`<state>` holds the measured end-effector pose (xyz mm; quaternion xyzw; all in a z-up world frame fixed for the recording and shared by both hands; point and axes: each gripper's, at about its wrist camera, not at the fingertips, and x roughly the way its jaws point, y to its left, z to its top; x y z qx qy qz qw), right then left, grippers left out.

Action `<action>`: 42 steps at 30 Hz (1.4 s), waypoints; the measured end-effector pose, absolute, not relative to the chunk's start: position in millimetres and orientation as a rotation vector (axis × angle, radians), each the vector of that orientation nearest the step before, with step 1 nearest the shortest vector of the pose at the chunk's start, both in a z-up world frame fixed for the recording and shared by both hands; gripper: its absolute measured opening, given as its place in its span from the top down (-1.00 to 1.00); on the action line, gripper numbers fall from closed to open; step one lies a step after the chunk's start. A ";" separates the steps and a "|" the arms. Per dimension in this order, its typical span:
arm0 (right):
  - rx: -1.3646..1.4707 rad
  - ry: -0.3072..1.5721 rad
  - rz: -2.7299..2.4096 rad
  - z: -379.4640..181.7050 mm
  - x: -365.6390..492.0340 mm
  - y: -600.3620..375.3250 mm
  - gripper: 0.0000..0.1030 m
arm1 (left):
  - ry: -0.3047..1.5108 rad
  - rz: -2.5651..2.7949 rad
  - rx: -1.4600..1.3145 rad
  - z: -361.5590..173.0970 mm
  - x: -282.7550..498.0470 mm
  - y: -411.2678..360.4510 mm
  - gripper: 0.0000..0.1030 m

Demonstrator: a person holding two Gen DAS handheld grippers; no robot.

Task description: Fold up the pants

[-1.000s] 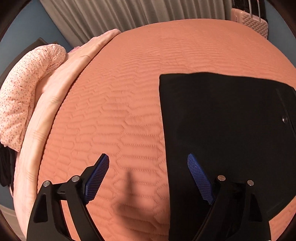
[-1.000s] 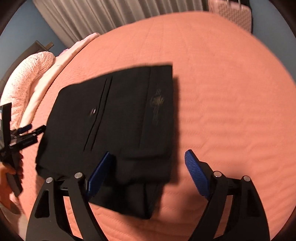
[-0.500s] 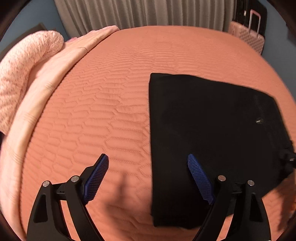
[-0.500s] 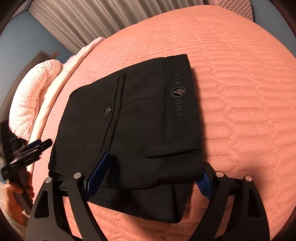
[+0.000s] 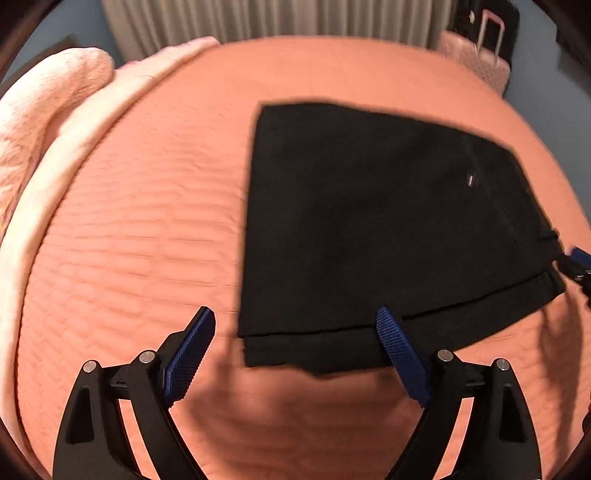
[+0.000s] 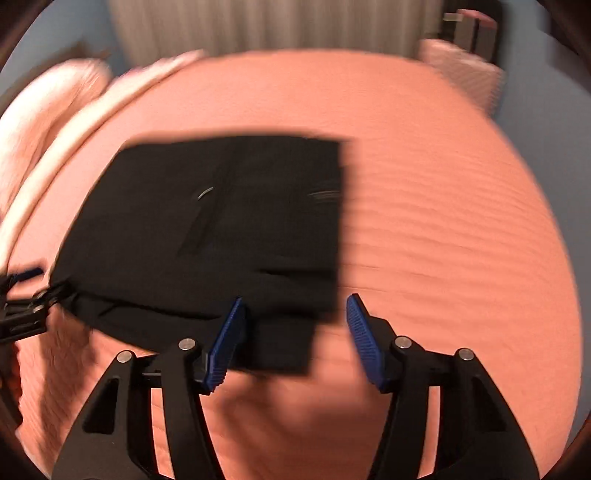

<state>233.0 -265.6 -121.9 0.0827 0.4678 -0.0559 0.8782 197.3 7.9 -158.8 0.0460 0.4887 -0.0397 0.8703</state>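
The black pants (image 5: 376,229) lie folded into a flat stack on the orange quilted bed (image 5: 140,221). They also show in the right wrist view (image 6: 221,229), with a pocket slit and button up. My left gripper (image 5: 295,354) is open and empty, hovering over the near left corner of the stack. My right gripper (image 6: 291,339) is open and empty, over the near right corner. Each gripper's tip shows at the edge of the other's view. Both views are motion-blurred.
A pink pillow (image 5: 48,110) and a folded pink blanket (image 5: 110,110) lie along the bed's left side. A pink suitcase (image 5: 476,55) stands beyond the far right corner. Grey curtains (image 5: 277,18) hang behind the bed.
Both grippers have pulled back and away from the pants, so the whole folded stack and its near edge now show. Both stay open. The pants lie still.
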 end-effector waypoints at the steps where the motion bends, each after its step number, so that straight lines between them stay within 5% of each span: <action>1: 0.218 0.932 -0.100 -110.9 226.6 -269.7 -0.11 | 1.007 -0.080 0.102 -153.7 196.0 8.4 -0.69; 5: 0.304 0.883 0.134 -88.8 251.2 -241.7 -0.08 | 1.041 -0.091 0.120 -165.2 209.1 -9.5 -0.69; 9: 0.196 1.121 0.161 -158.3 290.2 -221.3 -0.06 | 1.066 -0.082 0.112 -181.0 212.0 -7.2 -0.86; 11: 0.204 1.047 0.131 -144.9 265.5 -236.7 -0.06 | 1.059 -0.088 0.057 -166.6 205.6 11.2 -0.85; 12: 0.214 1.028 0.121 -135.8 254.8 -243.9 -0.16 | 1.021 -0.085 0.044 -156.9 202.2 21.6 -0.85; 13: 0.251 0.987 0.084 -123.3 241.6 -255.8 -0.55 | 1.003 -0.072 0.027 -152.0 202.9 30.3 -0.85; 14: 0.271 0.953 0.042 -117.3 234.0 -265.8 -0.72 | 1.004 -0.069 -0.004 -151.3 206.6 37.2 -0.87; 18: 0.372 0.985 -0.021 -137.0 236.8 -298.0 -0.72 | 1.152 -0.190 -0.232 -189.4 234.6 49.7 -0.87; 20: 0.480 1.032 0.035 -159.2 246.8 -303.0 -0.54 | 1.131 -0.167 -0.235 -193.9 234.7 43.9 -0.90; 26: 0.506 1.016 0.031 -174.2 271.7 -287.2 -0.44 | 1.081 -0.225 -0.074 -201.8 244.1 3.3 -0.79; 27: 0.465 1.028 0.014 -174.6 278.9 -282.5 -0.36 | 1.084 -0.224 -0.068 -200.5 246.7 0.4 -0.60; 29: 0.463 1.035 -0.005 -174.1 281.3 -276.9 0.38 | 1.087 -0.235 -0.057 -193.7 247.7 -1.2 0.00; 30: 0.481 1.031 0.000 -168.1 278.8 -280.2 0.48 | 1.078 -0.235 -0.034 -189.5 248.9 -3.6 0.46; 42: 0.519 1.063 0.049 -144.4 148.7 -252.6 0.57 | 1.134 -0.274 -0.002 -180.0 137.5 18.1 0.48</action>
